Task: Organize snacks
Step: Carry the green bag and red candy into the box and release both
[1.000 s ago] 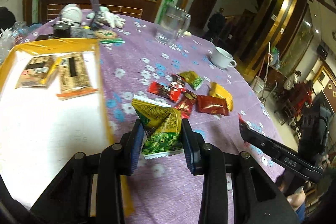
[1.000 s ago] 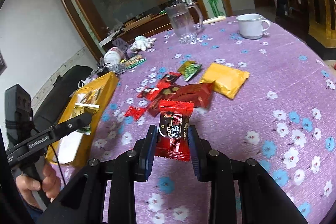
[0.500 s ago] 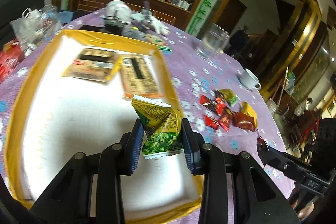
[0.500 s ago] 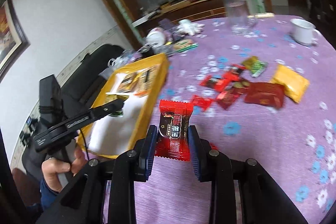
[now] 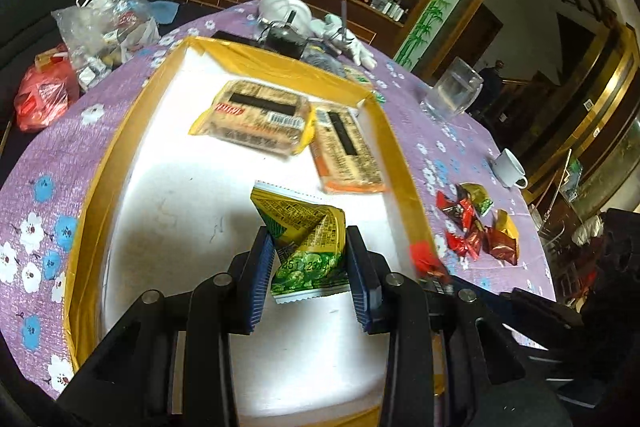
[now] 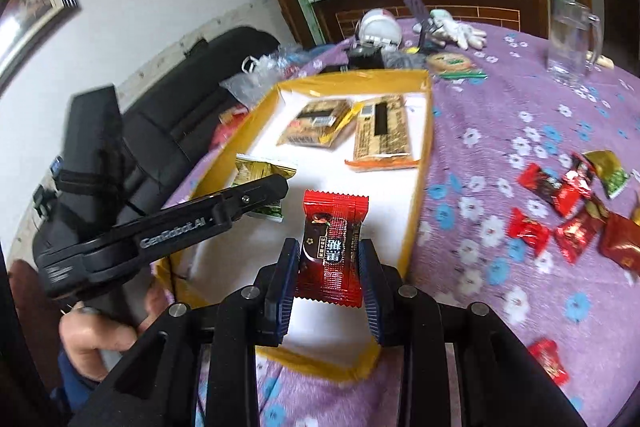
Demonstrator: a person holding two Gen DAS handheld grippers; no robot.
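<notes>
Left claw (image 5: 310,263) clamped on a green and yellow snack packet (image 5: 306,247), pads pressing both sides, packet held up above the white floor of the yellow-rimmed tray (image 5: 120,147). Right claw (image 6: 330,267) pinched on a red candy packet (image 6: 334,247), standing upright between the pads, hanging over the near right part of that same tray (image 6: 420,163). Already lying in the tray at the far end: a tan packet with a black bar (image 5: 256,115) and, just beside it on the right, an orange-edged packet (image 5: 346,151), the two touching at the corner. Out on the purple flowered table (image 6: 520,75), to the right of the tray, a loose scatter of red candies (image 6: 560,211) with a green-gold packet (image 6: 610,171) among them. Farther back, a glass mug (image 6: 572,39) and a white cup (image 5: 508,169). Seen from the right wrist camera, a hand (image 6: 96,335) gripping the black handle of the left claw at lower left. Plastic bags (image 5: 100,35) bunched at the table's far left edge.
</notes>
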